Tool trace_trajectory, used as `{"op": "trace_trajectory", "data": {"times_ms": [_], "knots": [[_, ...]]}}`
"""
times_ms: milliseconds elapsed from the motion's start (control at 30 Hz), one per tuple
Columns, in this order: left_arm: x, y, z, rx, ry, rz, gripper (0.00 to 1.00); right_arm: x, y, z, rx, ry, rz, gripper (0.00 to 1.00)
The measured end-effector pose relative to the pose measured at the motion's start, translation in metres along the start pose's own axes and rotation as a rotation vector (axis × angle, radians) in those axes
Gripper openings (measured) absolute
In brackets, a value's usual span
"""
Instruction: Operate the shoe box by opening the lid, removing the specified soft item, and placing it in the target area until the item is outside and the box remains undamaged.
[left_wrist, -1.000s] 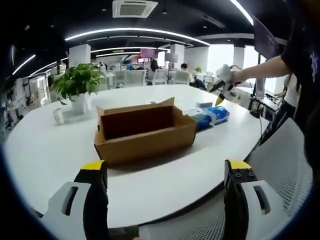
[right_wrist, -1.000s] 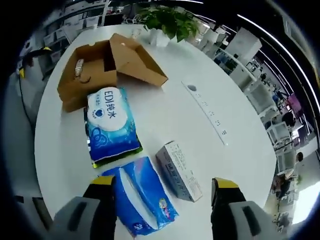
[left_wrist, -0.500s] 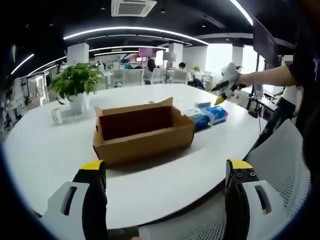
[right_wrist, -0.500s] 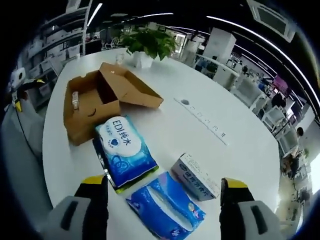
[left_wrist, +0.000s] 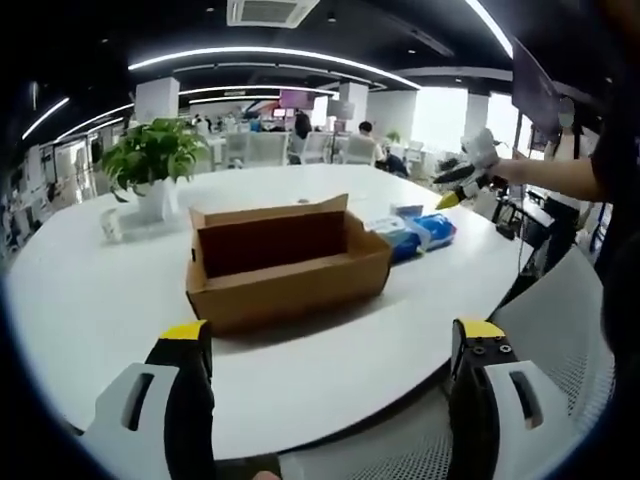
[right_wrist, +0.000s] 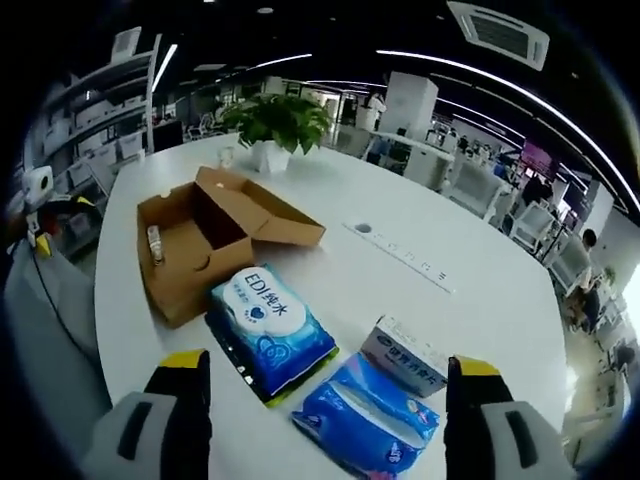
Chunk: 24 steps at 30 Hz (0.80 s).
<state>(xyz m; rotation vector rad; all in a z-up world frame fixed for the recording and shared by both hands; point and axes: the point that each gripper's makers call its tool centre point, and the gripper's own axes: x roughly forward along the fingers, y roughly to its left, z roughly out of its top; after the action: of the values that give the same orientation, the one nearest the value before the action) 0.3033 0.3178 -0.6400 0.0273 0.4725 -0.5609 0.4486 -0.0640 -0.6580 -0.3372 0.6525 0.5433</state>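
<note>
The brown cardboard shoe box (left_wrist: 285, 265) stands open on the white round table (left_wrist: 90, 310), its lid (right_wrist: 265, 215) folded back. In the right gripper view the box (right_wrist: 195, 255) has a small pale item (right_wrist: 155, 245) against its inner wall. A blue-and-white wet wipes pack (right_wrist: 270, 325), a blue tissue pack (right_wrist: 368, 415) and a small carton (right_wrist: 410, 355) lie on the table beside the box. My left gripper (left_wrist: 332, 332) is open at the table's near edge, well short of the box. My right gripper (right_wrist: 328, 365) is open above the packs, holding nothing; it also appears as (left_wrist: 465, 180).
A potted plant (left_wrist: 150, 160) and a small cup (left_wrist: 115, 228) stand behind the box. A socket strip (right_wrist: 400, 258) runs across the table top. A white mesh chair (left_wrist: 560, 330) sits at the table's edge. A person's arm (left_wrist: 560, 170) reaches in from the right.
The right gripper view has lifted and levelled, so the packs now lie lower and closer in it. The packs and box have not moved. The left gripper view is nearly unchanged.
</note>
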Motion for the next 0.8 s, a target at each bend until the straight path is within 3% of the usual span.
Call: {"op": "trace_trajectory", "data": {"times_ms": [267,800], "knots": [[0.005,0.007,0.014,-0.011,-0.021,-0.007,0.99,-0.008,0.017,-0.001,0.012,-0.027,-0.001,0.99],[0.023,0.025,0.034,0.045,-0.010,-0.028,0.99,-0.026,0.055,-0.003,0.037,-0.083,-0.005,0.99]]}}
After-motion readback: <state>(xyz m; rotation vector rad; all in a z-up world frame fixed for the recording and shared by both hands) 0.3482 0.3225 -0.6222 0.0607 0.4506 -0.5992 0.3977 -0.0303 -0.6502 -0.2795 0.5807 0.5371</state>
